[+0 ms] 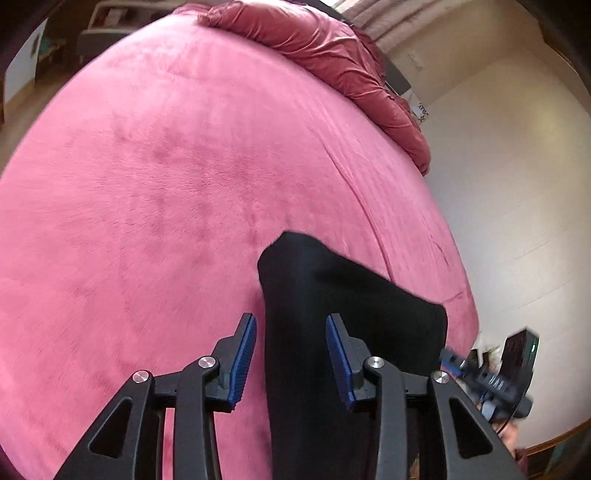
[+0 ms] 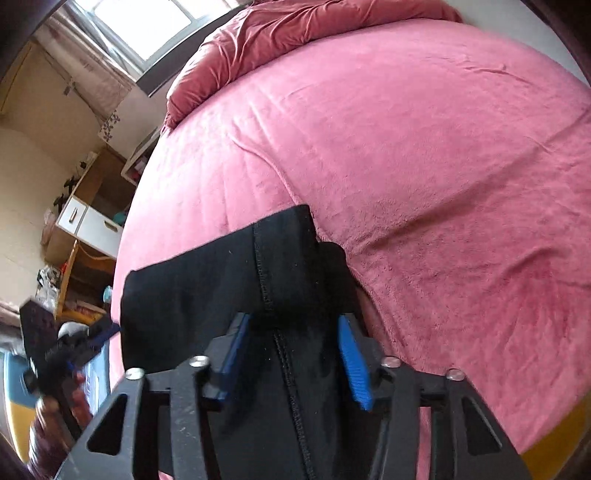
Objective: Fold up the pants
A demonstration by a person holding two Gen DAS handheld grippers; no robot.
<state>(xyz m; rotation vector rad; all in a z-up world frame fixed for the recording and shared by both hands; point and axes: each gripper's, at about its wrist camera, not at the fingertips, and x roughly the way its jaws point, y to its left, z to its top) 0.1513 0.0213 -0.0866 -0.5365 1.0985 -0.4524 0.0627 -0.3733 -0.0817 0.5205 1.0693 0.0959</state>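
Observation:
Black pants [image 1: 332, 295] lie folded on the pink blanket [image 1: 166, 184] near the bed's edge. In the left wrist view my left gripper [image 1: 291, 325] is open, its blue pads standing on either side of the pants' dark fabric. The right gripper [image 1: 491, 376] shows blurred at the far right, beside the pants' corner. In the right wrist view my right gripper [image 2: 295, 325] is open over the pants [image 2: 229, 277], the stitched seam [image 2: 264, 273] running between its blue pads. The left gripper [image 2: 62, 350] shows blurred at the far left.
A crumpled dark-pink duvet [image 1: 332, 55] lies along the bed's far end. The blanket [image 2: 406, 147] has ridges and wrinkles. A wooden desk with white drawers [image 2: 88, 221] and clutter stands beside the bed. A window [image 2: 147, 22] is beyond. The bed's edge runs close by the pants.

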